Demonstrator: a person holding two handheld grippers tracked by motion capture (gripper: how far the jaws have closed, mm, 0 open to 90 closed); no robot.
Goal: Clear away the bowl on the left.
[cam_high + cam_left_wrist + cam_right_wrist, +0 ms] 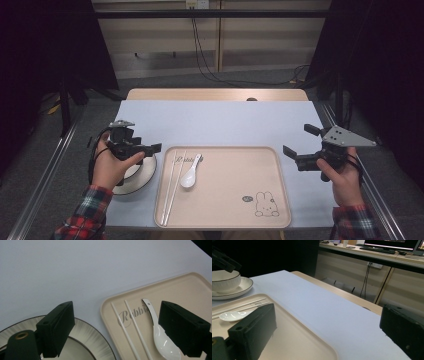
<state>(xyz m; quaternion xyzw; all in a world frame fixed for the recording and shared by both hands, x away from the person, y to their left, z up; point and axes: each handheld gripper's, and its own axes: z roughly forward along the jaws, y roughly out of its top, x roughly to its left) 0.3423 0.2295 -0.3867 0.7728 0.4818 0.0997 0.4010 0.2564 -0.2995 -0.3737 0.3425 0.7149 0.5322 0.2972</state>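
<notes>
While both grippers hover with nothing between the jaws, left gripper (150, 148) sits at left-centre of the high view, jaws wide, over the white plate (145, 175) that carries a bowl (224, 280). Right gripper (300, 145) is at right-centre, jaws wide too, beside the beige tray (280, 200). White spoon (190, 172) and chopsticks (171, 185) lie in the tray's left part, lower centre.
</notes>
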